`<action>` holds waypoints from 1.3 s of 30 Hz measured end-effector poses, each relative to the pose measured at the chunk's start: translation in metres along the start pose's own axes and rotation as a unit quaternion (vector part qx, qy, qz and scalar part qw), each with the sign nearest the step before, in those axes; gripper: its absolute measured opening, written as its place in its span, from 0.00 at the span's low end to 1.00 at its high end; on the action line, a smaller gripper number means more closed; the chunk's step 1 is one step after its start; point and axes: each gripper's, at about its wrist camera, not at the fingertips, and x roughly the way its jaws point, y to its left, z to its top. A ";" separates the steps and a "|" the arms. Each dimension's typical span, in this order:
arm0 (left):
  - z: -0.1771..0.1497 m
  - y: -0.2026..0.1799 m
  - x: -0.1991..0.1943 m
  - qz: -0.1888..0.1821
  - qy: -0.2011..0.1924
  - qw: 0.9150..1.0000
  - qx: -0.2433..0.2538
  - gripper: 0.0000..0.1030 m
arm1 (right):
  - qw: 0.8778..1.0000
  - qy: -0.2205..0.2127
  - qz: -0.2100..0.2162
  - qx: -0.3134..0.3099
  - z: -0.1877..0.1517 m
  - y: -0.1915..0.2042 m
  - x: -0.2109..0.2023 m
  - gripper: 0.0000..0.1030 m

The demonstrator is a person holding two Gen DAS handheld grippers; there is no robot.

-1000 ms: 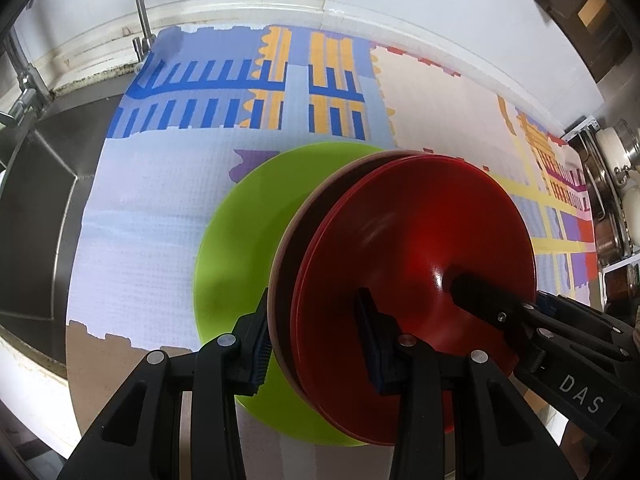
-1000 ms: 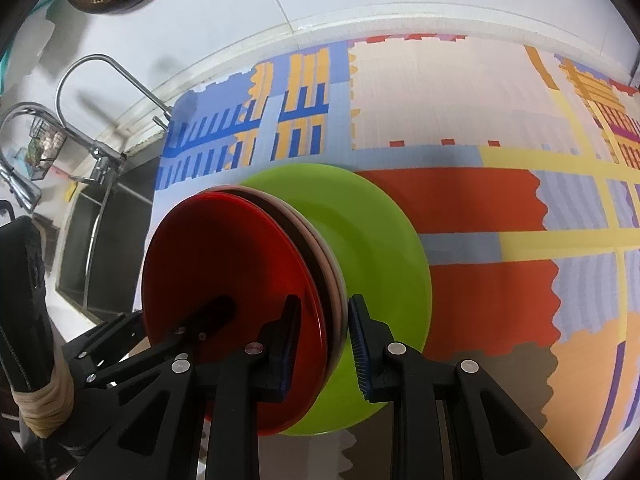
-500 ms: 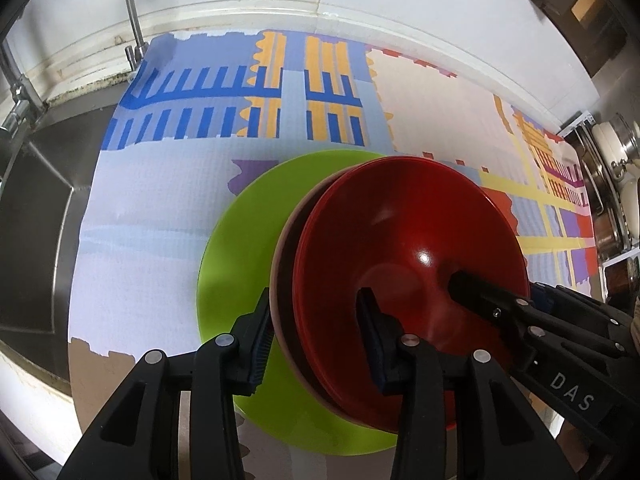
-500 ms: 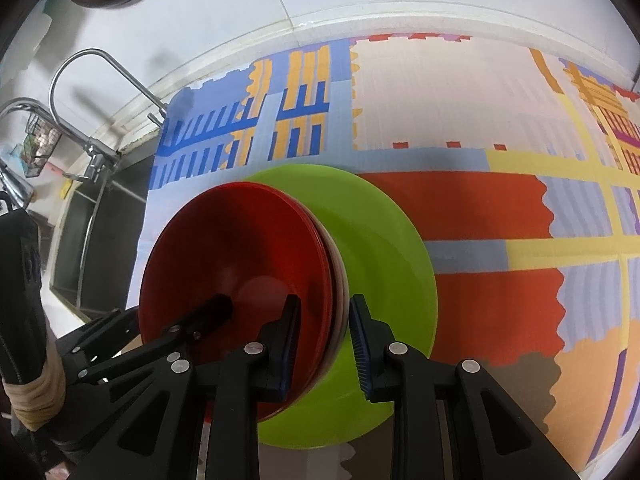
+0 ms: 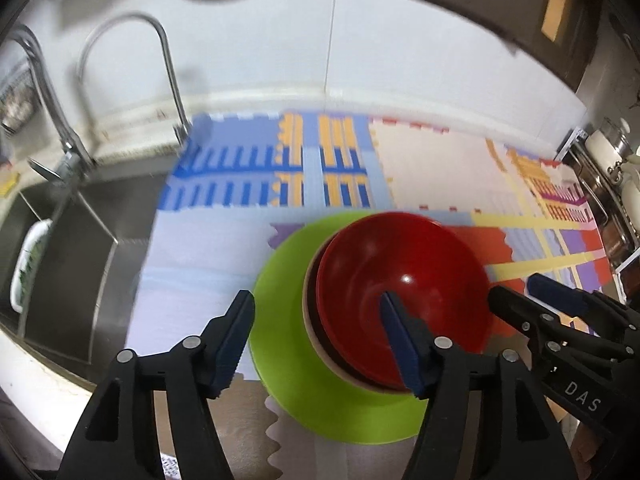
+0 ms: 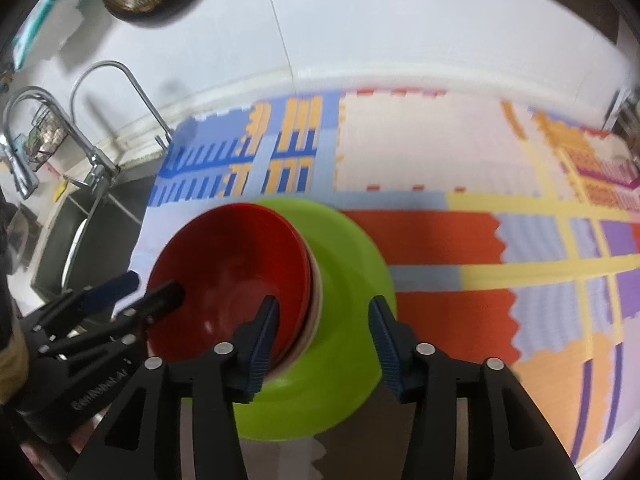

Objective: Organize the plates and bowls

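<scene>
left wrist view: the red bowl (image 5: pixel 404 300) sits nested on a paler bowl (image 5: pixel 310 312) whose rim shows at its left edge, and both rest on the green plate (image 5: pixel 288 320), which lies flat on the patterned mat (image 5: pixel 224 264) beside the sink (image 5: pixel 68 248); the stack looks set down, so this part of the sorting seems done, and no other dishes show, so what is left i cannot tell; the left gripper (image 5: pixel 316 340) has its jaws spreading, the left rims of plate and bowls between them but no pad pressing; half a second back the jaws stood narrow about the bowl rims; now the stack lies lower and smaller in view and the tap (image 5: pixel 132 68) has come into sight.

right wrist view: the same stack, red bowl (image 6: pixel 228 276) over green plate (image 6: pixel 352 280), sits on the mat (image 6: pixel 440 240); the right gripper (image 6: pixel 322 340) is also spreading its jaws, the right rims between them, untouched; earlier they pinched close there; the left gripper (image 6: pixel 132 288) shows at the left, apart from the bowl's far edge.
</scene>
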 end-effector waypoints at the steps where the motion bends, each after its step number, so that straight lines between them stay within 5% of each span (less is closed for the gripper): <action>1: -0.002 -0.001 -0.006 0.002 -0.009 1.000 0.001 0.65 | 1.000 -0.008 -0.003 -0.001 -0.002 0.000 -0.005 0.52; 7: -0.028 -0.013 -0.042 0.018 -0.057 0.998 -0.007 0.73 | 0.997 -0.080 -0.016 0.000 -0.023 -0.009 -0.047 0.68; 19: -0.096 -0.044 -0.115 0.040 -0.141 0.989 -0.012 0.90 | 0.983 -0.175 -0.028 -0.036 -0.087 -0.019 -0.123 0.81; 39: -0.180 -0.075 -0.208 0.072 -0.221 0.973 0.007 1.00 | 0.971 -0.233 -0.042 -0.030 -0.186 -0.028 -0.217 0.85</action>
